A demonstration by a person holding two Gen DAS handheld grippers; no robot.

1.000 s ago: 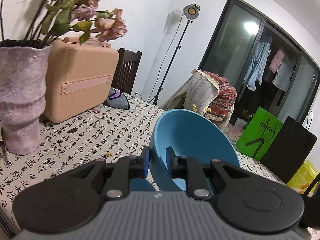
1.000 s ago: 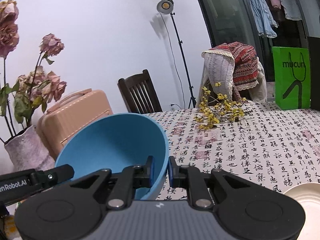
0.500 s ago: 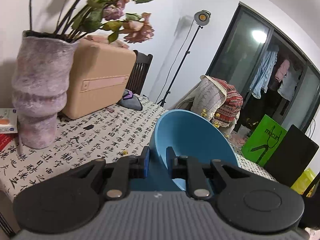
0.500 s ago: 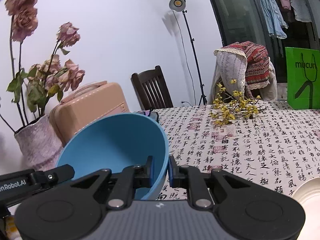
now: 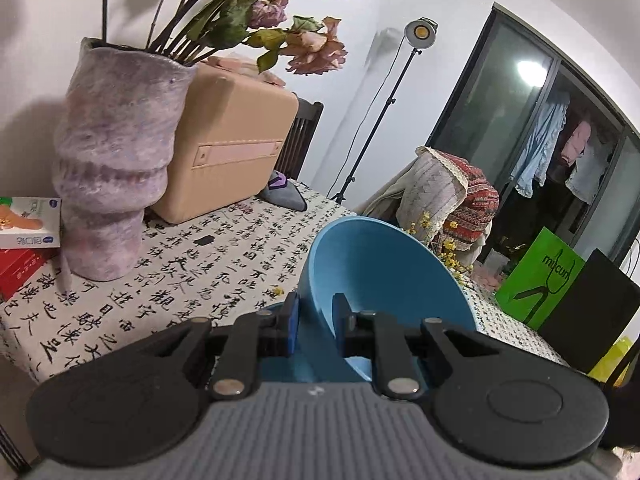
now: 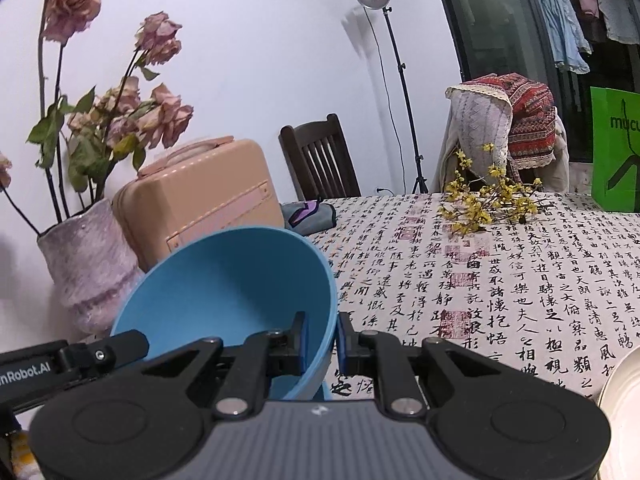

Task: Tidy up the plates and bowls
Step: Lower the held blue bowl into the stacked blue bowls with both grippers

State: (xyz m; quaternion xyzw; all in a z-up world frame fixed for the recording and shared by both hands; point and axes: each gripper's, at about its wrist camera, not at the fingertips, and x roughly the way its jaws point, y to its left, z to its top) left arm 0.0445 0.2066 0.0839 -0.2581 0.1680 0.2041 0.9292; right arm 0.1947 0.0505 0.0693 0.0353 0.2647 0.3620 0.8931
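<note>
Left gripper (image 5: 314,322) and right gripper (image 6: 322,340) are each pinching the blue bowl (image 6: 236,292) rim, jaws clamped, bowl tilting above the tablecloth (image 6: 500,280).

Purple vase (image 5: 114,168) w/ dried roses, tan suitcase (image 5: 228,148), lamp stand (image 6: 394,80), green bag (image 5: 540,280), yellow sprigs (image 6: 486,204)

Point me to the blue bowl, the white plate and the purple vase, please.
blue bowl (image 6: 224,292), right wrist view, inner wall.
white plate (image 6: 624,408), right wrist view, its rim at the lower right edge.
purple vase (image 5: 116,168), left wrist view, mid body.
</note>
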